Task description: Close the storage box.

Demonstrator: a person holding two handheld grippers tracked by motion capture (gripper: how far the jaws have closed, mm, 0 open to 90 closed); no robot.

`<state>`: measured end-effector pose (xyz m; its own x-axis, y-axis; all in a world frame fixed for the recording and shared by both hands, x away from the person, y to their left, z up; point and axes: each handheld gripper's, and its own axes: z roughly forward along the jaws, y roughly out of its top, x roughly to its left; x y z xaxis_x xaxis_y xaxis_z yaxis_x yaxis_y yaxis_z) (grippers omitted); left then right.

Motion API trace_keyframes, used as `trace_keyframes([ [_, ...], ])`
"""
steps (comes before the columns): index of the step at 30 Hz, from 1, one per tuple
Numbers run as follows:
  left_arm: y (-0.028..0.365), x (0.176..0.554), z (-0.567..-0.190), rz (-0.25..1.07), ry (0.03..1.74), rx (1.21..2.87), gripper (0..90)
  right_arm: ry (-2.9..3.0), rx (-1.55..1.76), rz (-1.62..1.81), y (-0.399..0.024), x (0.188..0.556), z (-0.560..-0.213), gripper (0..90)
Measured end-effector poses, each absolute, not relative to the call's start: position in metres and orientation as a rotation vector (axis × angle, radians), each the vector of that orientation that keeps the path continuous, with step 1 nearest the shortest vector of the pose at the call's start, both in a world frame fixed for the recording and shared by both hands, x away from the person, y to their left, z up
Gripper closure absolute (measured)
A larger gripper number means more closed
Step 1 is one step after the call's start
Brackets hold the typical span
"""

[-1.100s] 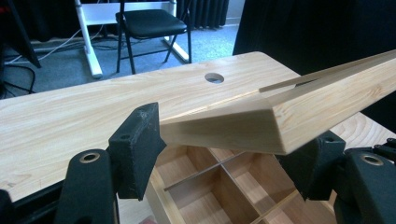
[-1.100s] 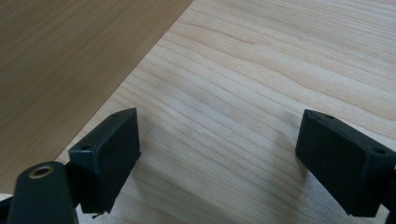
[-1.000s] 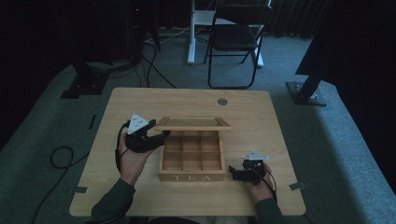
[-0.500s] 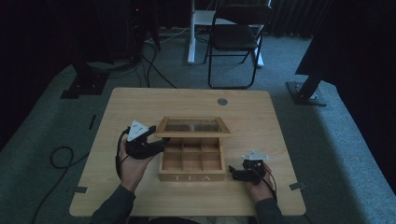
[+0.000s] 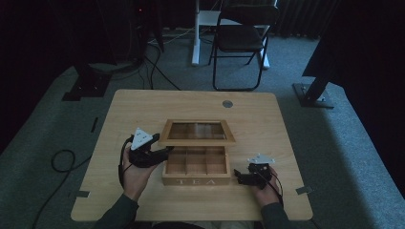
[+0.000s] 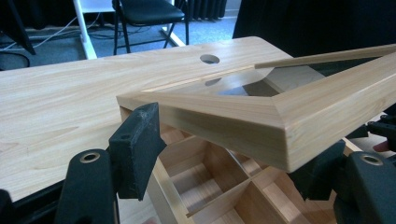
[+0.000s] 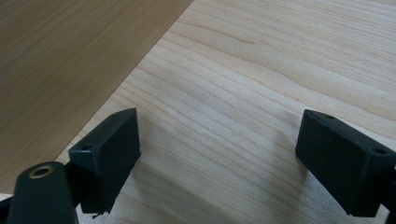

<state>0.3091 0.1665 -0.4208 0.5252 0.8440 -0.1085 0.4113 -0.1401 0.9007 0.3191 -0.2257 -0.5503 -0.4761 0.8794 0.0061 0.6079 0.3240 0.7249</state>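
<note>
Straddling tea box lid [image 6: 261, 116] corner, left claw [image 6: 229, 172] agape; right claw [image 7: 219, 158] agape too

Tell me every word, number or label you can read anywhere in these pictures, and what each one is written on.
"TEA": pale capital letters on the front wall of the open wooden compartment box, seen in the high view.

No other text, number or brand mark can be read on the box's glass-paned wooden lid, on the light wooden table, or on the black folding chair behind it.
</note>
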Motion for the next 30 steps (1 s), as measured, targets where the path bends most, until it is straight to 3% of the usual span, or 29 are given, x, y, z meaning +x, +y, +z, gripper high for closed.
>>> trace_keyframes([
  [30, 0.165, 0.298, -0.438, 0.507, 1.085, 1.756, 34.3, 2.208, 1.314, 0.952, -0.226, 0.319, -0.55, 13.3],
])
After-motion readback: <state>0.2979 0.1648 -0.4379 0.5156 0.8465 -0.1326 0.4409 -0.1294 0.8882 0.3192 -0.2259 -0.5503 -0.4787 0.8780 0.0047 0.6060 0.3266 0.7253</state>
